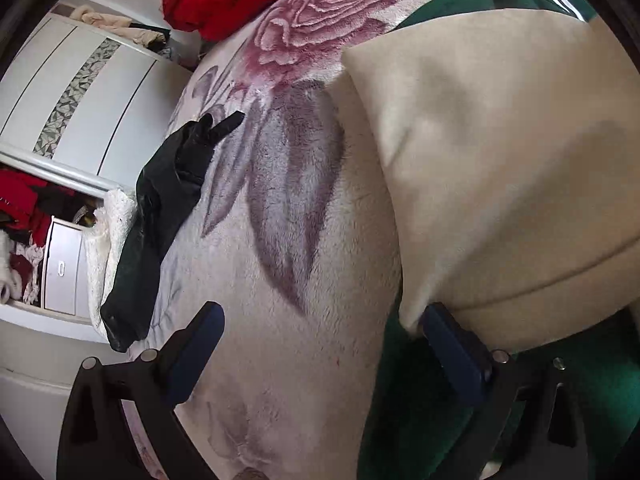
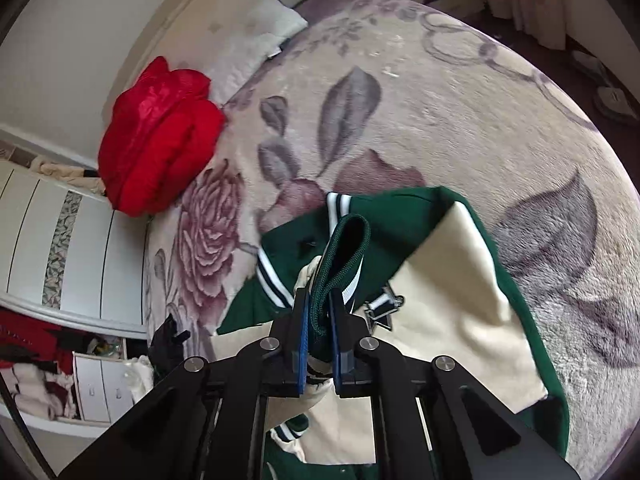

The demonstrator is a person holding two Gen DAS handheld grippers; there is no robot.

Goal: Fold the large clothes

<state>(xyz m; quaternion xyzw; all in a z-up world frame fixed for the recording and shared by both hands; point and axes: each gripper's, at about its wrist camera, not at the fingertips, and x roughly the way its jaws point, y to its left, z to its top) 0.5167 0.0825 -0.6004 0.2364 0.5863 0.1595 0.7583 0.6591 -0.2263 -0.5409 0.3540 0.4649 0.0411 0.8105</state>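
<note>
A green and cream varsity jacket (image 2: 460, 320) lies on the floral blanket (image 2: 400, 100) of a bed. In the right wrist view my right gripper (image 2: 320, 300) is shut on the jacket's green ribbed cuff (image 2: 348, 248), which stands up in a loop between the blue pads, lifted above the jacket body. In the left wrist view a cream part of the jacket (image 1: 500, 160) fills the right side, with green fabric (image 1: 420, 400) below it. My left gripper (image 1: 322, 312) stands wide open over the blanket; the cream edge rests against its right finger (image 1: 452, 352), and nothing is between the fingers.
A red puffy jacket (image 2: 160, 136) lies bunched at the bed's far left. A black glove (image 1: 160, 216) hangs over the bed's left edge. Beyond that edge stands a white wardrobe (image 1: 80, 92) with clothes inside. A pillow (image 2: 272, 24) sits at the head.
</note>
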